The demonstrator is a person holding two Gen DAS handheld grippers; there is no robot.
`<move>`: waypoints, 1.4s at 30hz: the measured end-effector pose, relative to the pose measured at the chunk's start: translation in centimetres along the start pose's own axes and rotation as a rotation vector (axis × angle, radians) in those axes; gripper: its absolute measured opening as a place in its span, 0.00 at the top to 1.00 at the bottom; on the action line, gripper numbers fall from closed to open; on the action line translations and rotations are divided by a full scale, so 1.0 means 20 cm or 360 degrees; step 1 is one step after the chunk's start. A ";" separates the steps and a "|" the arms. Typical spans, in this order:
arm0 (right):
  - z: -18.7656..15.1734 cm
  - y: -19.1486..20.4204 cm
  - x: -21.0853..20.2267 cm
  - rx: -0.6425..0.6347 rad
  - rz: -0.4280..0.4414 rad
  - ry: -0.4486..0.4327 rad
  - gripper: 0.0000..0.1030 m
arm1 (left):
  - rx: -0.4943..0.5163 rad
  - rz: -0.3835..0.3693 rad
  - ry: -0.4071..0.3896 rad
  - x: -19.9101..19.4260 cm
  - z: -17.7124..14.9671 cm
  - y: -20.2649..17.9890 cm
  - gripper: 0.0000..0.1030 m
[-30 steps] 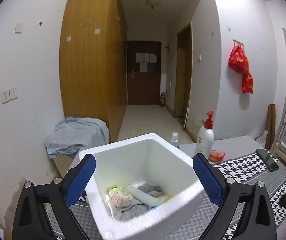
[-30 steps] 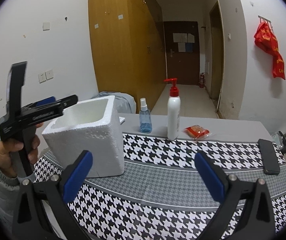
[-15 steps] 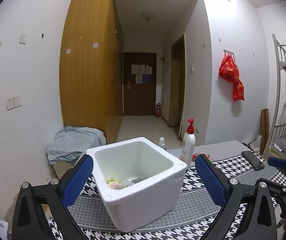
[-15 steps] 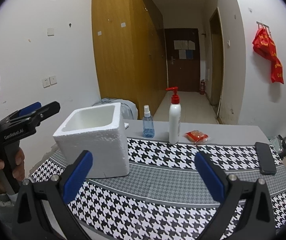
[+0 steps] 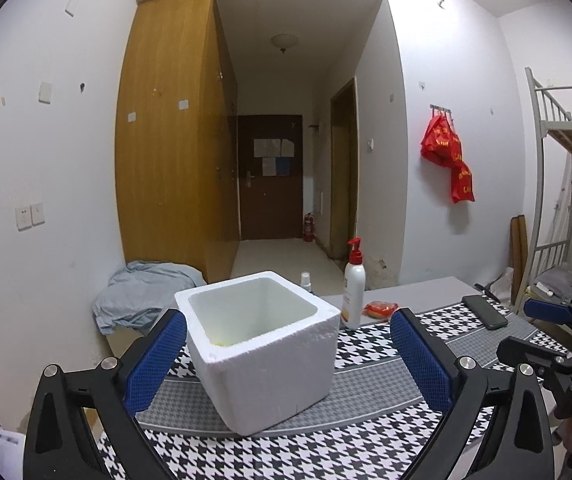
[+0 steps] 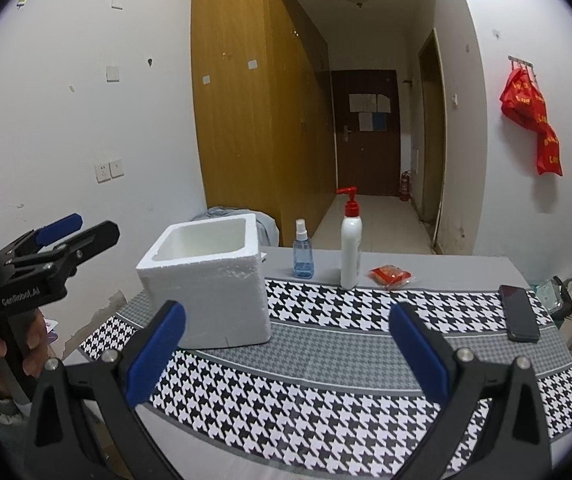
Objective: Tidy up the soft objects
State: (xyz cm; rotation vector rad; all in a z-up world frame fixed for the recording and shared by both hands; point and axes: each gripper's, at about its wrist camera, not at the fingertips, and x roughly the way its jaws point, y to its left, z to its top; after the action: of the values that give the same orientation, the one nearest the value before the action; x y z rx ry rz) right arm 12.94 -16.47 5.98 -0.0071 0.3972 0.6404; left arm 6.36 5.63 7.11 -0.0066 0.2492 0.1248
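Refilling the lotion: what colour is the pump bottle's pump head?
Red, atop the white pump bottle; clearest in the right wrist view.

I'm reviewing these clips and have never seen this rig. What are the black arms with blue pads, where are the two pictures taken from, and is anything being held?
No robot: a person holds hand-operated tongs, each carrying a camera looking along its fingers. One picture is from the left tongs, one from the right tongs. Both are open and hold nothing. On the houndstooth cloth stand a white foam box, a blue spray bottle, a pump bottle, a red packet and a dark phone. The box's contents are barely visible now.
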 end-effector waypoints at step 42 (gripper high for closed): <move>-0.34 0.22 -0.60 -0.0077 -0.0126 -0.0262 0.00 | -0.0036 -0.0083 -0.0174 -0.62 -0.37 -0.15 0.01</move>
State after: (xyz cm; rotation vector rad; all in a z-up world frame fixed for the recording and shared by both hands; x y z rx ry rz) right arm -0.77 -20.72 4.54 -0.0161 0.2216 0.5680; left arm -7.02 0.96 2.90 -0.0289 0.1383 0.0755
